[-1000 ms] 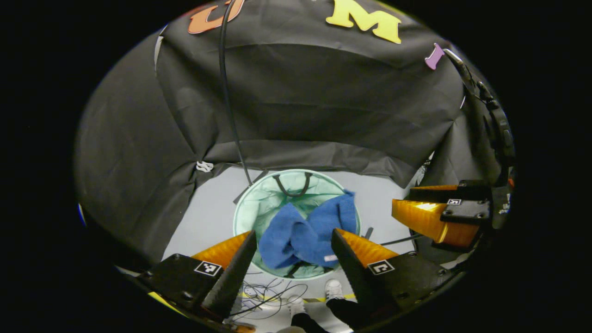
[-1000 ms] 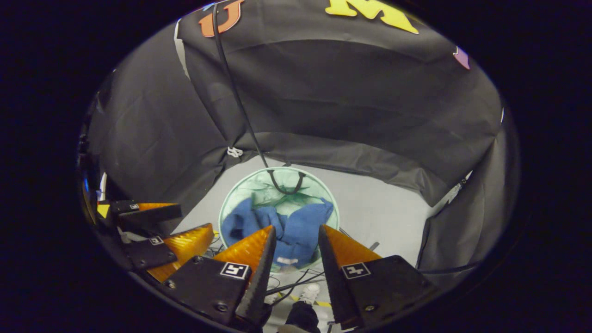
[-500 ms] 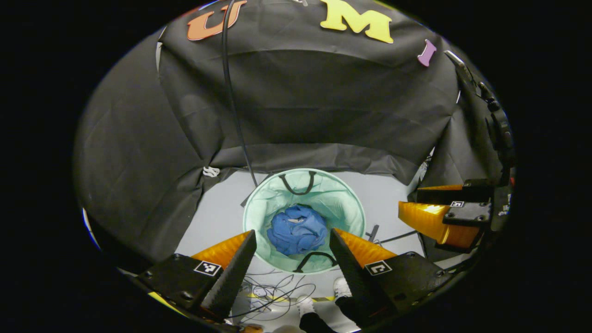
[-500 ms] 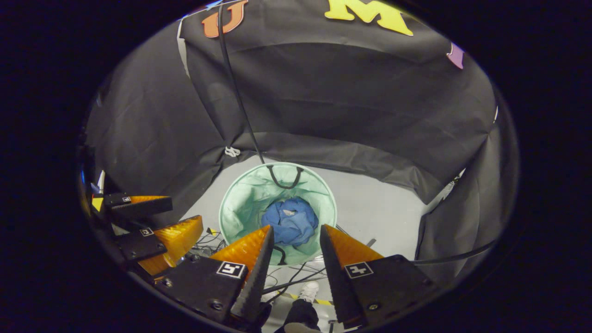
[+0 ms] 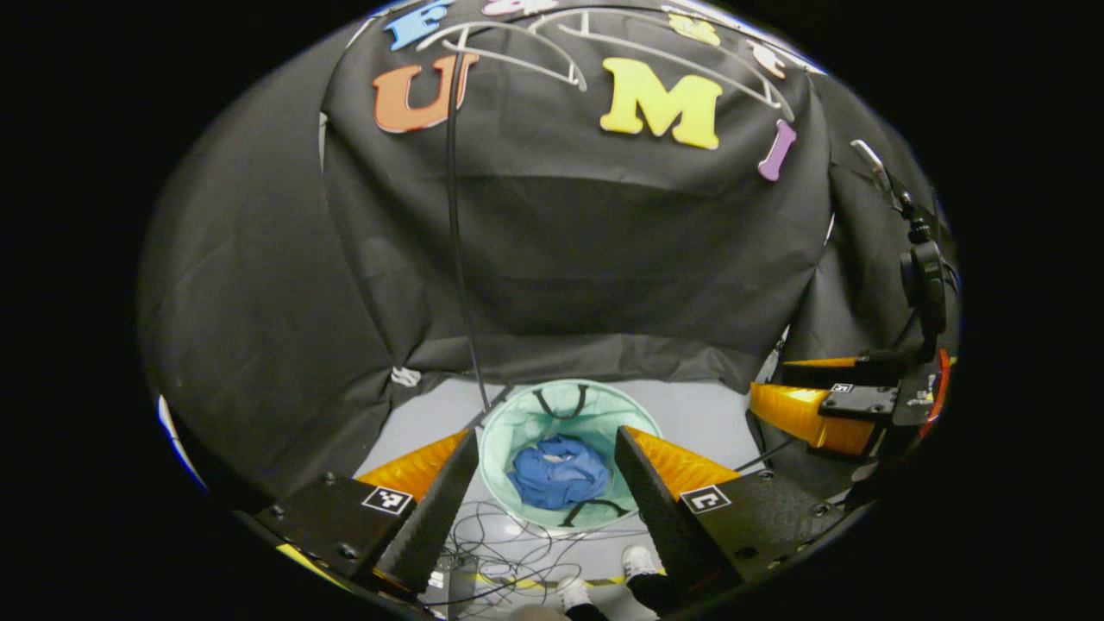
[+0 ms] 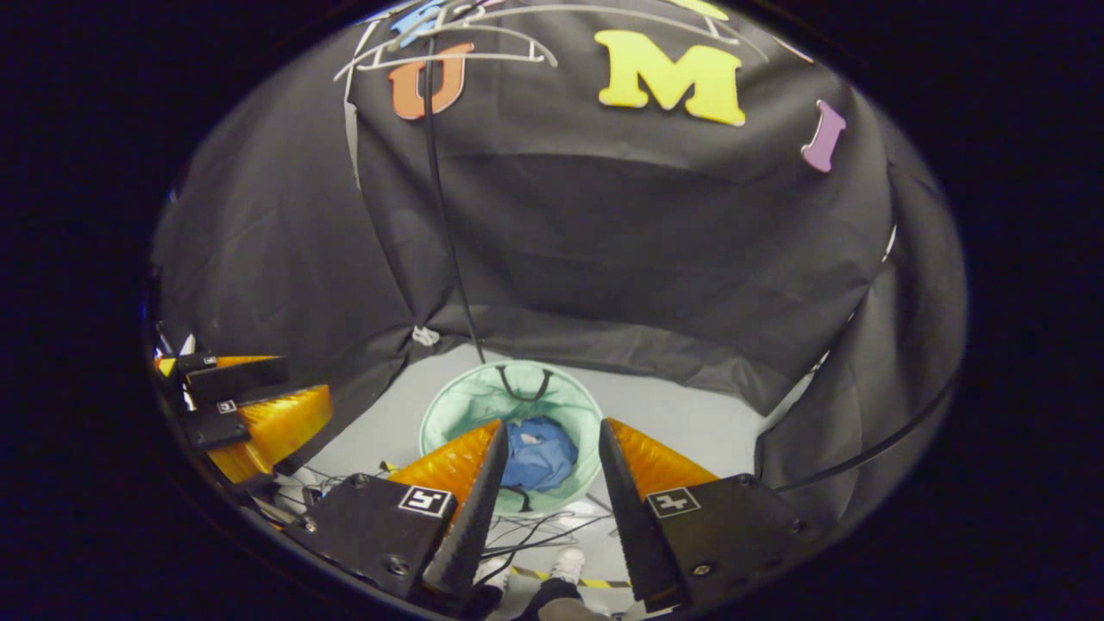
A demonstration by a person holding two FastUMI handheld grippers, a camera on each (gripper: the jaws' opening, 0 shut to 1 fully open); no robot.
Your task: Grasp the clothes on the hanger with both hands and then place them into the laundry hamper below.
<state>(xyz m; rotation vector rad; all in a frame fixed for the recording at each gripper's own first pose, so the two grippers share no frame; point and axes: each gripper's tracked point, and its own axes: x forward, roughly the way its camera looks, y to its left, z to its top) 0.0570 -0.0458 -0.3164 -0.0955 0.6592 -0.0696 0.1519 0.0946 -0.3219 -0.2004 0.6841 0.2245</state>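
1. Left gripper view: the left gripper (image 5: 545, 483) points down at the floor (image 5: 414, 414), its fingers spread wide with nothing between them.
2. Through the gap lies the round, pale green laundry hamper (image 5: 634, 423). The blue clothes (image 5: 559, 472) sit crumpled at the bottom of it, well inside the rim and between its two dark handles.
3. Off to the side, well apart from the hamper, the right gripper (image 5: 806, 392) is in sight; its fingers stand apart and carry nothing.
4. High up against the black cloth wall hangs a light wire hanger (image 5: 535, 52), bare as far as can be seen. A dark cable (image 5: 457, 259) runs down the wall towards the hamper.
5. Right gripper view: the right gripper (image 6: 545, 483) also aims down at the hamper (image 6: 457, 405), fingers parted and empty.
6. The clothes (image 6: 536, 453) show as a blue heap inside the hamper, partly behind the near finger.
7. The left gripper (image 6: 250, 401) is at the edge of this view, open and holding nothing; the hanger (image 6: 448, 47) is up near the top.
8. Judging by this, the task looks finished: the clothes are off the hanger and in the hamper, both grippers have let go, and nothing seems left but to draw the hands away.
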